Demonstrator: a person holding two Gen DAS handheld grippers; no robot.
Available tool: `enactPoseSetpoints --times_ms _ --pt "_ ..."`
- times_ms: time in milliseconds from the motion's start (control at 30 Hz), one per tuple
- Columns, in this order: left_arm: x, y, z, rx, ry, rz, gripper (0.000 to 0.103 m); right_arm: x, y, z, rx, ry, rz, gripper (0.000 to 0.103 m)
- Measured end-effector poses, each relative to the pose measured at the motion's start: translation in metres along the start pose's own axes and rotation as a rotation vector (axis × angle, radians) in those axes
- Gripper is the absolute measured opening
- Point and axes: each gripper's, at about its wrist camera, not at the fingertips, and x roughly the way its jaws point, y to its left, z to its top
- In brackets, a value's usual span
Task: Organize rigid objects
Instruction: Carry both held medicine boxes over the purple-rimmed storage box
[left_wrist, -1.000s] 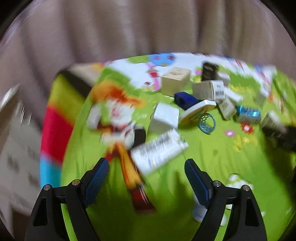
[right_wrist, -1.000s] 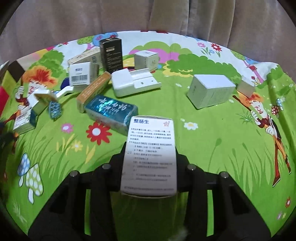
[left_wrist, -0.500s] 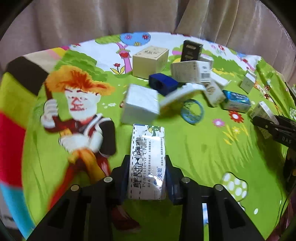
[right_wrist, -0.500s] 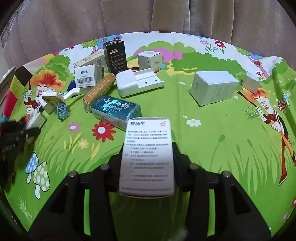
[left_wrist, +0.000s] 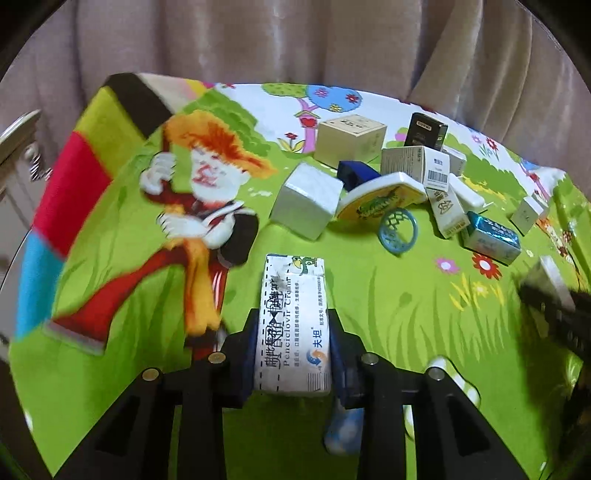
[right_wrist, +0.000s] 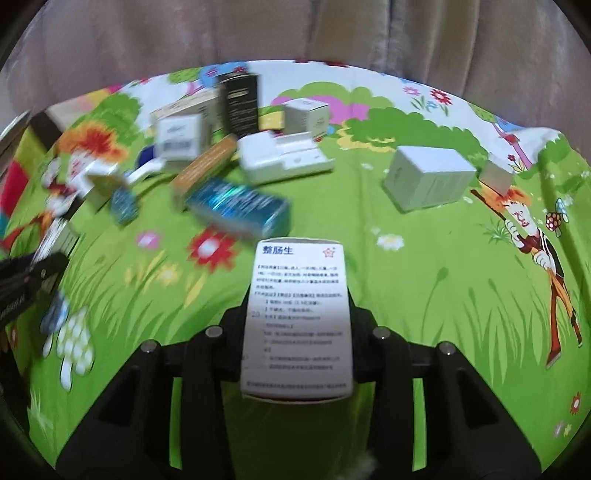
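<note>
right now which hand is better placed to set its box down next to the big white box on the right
Right. The right gripper holds its white box facing the big white box. The left gripper, holding the cream box, faces the clutter.

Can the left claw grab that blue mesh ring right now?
Probably not yet. The left claw is shut on the Penciclovir cream box, so it has no free grip. The blue mesh ring lies ahead on the green cloth, with open cloth between.
</note>
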Motion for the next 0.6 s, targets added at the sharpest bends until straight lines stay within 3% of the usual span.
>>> enactPoseSetpoints --times_ms 100,300,600 --pt "-0.026 0.001 -0.023 -0.065 -0.044 -0.009 0.034 -0.024 0.024 -0.027 -0.08 -0.016 0.037 0.044" --pt "-0.099 -0.006 -0.053 -0.072 -0.176 -0.003 0.034 -0.083 0.063 -0.057 -0.225 -0.095 0.11 0.044" --pt "-0.201 -0.029 -0.039 -0.032 -0.412 0.002 0.034 -0.206 0.063 -0.055 -0.224 -0.391 0.101 0.044"
